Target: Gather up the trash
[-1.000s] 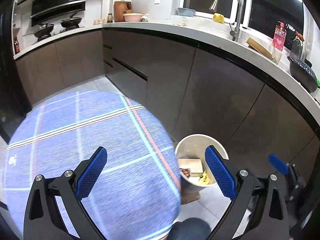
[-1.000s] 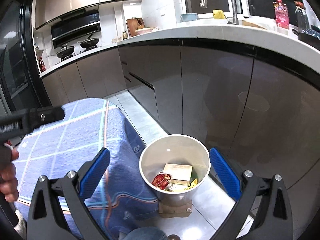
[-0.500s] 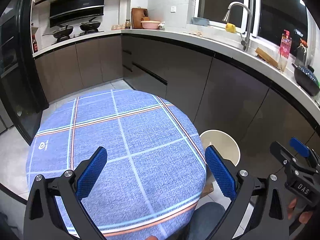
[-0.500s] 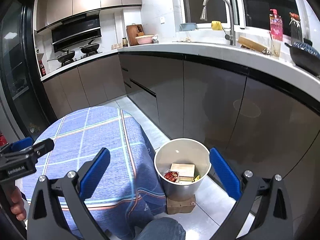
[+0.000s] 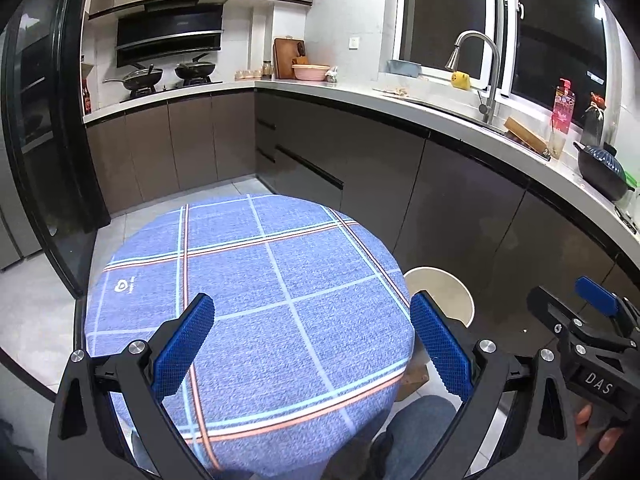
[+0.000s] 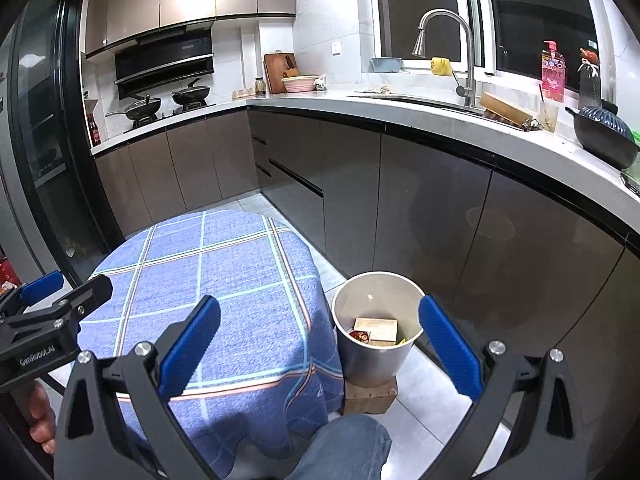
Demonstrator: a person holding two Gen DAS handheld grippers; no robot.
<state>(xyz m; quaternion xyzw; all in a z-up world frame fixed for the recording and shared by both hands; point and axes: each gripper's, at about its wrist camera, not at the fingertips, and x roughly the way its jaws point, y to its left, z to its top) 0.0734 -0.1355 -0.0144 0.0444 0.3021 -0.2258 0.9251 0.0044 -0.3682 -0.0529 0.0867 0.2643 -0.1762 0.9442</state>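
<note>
Right wrist view: the white bin [image 6: 376,320] is standing on a small cardboard block [image 6: 370,396] on the tiled floor, just beside the round surface [image 6: 208,280] covered by a blue checked cloth. Inside the bin, a pale carton [image 6: 376,328], a red wrapper [image 6: 360,337] and a scrap of yellow are lying at the bottom. The cloth is showing no trash in either view, so the collecting is judged to be at or near its end; whether any litter is lying elsewhere on the floor cannot be told.

The right gripper [image 6: 318,340] is hovering above the gap between surface and bin with its jaws spread wide and nothing between them. In the left wrist view, the left gripper [image 5: 312,340] is likewise gaping wide and carrying nothing, poised over the near half of the cloth, with only the bin's rim [image 5: 440,280] peeking past the surface edge.

The person's knee [image 6: 344,444], in blue denim, is sitting close under both grippers. Dark cabinets [image 6: 420,208] are running behind the bin, beneath a pale countertop bearing a tap [image 6: 444,40], a pink bottle [image 6: 554,72] and a dark pot [image 6: 604,136]. Nothing is blocking the bin's mouth; the overhanging cloth edge and the knee are the nearest things to any downward reach.
</note>
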